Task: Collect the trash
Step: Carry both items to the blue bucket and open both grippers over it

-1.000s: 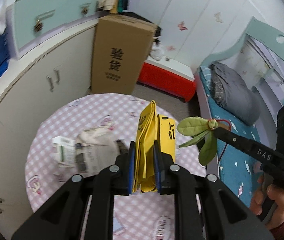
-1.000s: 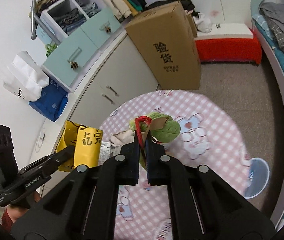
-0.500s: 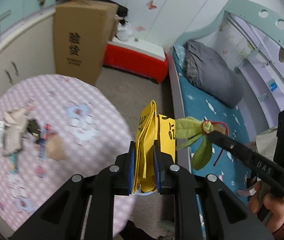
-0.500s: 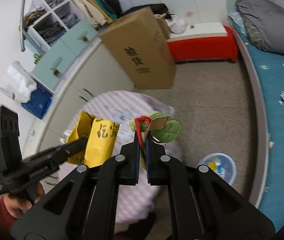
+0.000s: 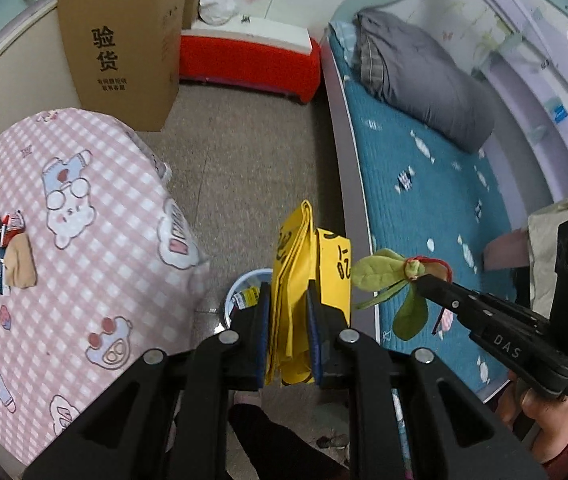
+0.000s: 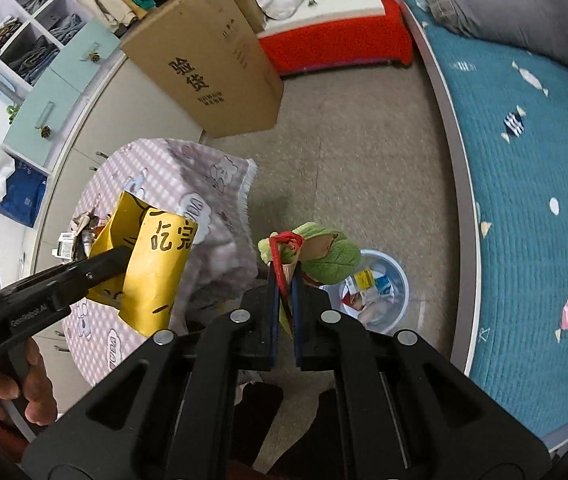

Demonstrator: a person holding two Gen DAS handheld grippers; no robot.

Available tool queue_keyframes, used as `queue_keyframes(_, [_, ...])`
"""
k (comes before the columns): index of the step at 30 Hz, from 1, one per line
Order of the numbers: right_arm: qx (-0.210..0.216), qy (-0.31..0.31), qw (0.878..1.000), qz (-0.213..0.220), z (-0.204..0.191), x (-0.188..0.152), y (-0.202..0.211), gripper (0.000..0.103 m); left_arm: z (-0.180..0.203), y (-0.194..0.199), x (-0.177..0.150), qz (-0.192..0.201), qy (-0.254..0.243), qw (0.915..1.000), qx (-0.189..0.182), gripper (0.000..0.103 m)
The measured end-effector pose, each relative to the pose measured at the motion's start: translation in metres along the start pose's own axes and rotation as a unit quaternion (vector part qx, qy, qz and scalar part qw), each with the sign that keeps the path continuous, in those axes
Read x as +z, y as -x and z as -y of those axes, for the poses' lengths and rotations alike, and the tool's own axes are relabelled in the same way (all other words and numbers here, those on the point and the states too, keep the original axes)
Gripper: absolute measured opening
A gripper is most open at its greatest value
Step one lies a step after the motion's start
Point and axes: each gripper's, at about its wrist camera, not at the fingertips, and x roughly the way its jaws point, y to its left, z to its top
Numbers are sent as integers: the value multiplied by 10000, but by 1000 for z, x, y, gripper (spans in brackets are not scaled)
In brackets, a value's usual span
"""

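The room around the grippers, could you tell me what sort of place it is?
Most likely a child's bedroom: a bed with a candy-print teal cover, a grey duvet, and a cupboard with folded clothes beside a small round table.

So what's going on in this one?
A person is clearing trash. The left hand-held gripper is shut on a folded yellow paper bag; the right hand-held gripper pinches a green leaf-shaped item with red string. Both hang over the floor near a pale blue bin that already holds wrappers, beside the pink checked table.
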Motion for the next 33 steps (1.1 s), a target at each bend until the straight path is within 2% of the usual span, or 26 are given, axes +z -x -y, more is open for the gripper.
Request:
queue_keyframes(2, [30,-78,10000,-8,6,-1,-4,9,5,-7,0,-73,-82,9999,39,16])
queue_keyframes(4, [-19,-125,9999,-83,11,1,-9,18,10,-12,2,-155,-137,9998,65,16])
queue_keyframes(6, [-104,-186,9997,-79,15,1,-11,53,14,-18,2,-231,-198,9995,83,16])
queue_keyframes(16, [-166,-301,9991,231,31,-1,13,58,41,-34,6,-393,-484,9980,88,18])
queue_keyframes(22, [-241,-401,9969,630,38,1,37,62,64,-39,10,-429,-734,9964,40,21])
queue_keyframes(24, [-260,-463,9955,790,40,2,46,66,70,-39,12,-420,-807,9959,1,23])
queue_keyframes(27, [-248,-566,9933,976,44,2,57,67,79,-39,14,-393,-886,9952,-129,31])
queue_keyframes(28, [-269,-593,9925,1034,45,2,60,67,81,-38,15,-383,-911,9950,-157,39])
queue_keyframes(29, [-269,-613,9922,1056,46,2,61,67,83,-38,16,-369,-919,9949,-171,53])
queue_keyframes(31, [-264,-661,9918,1065,48,2,62,68,85,-35,17,-288,-903,9954,-151,67])
queue_keyframes(33, [-257,-677,9922,1011,48,0,59,68,85,-33,17,-253,-886,9955,-205,67])
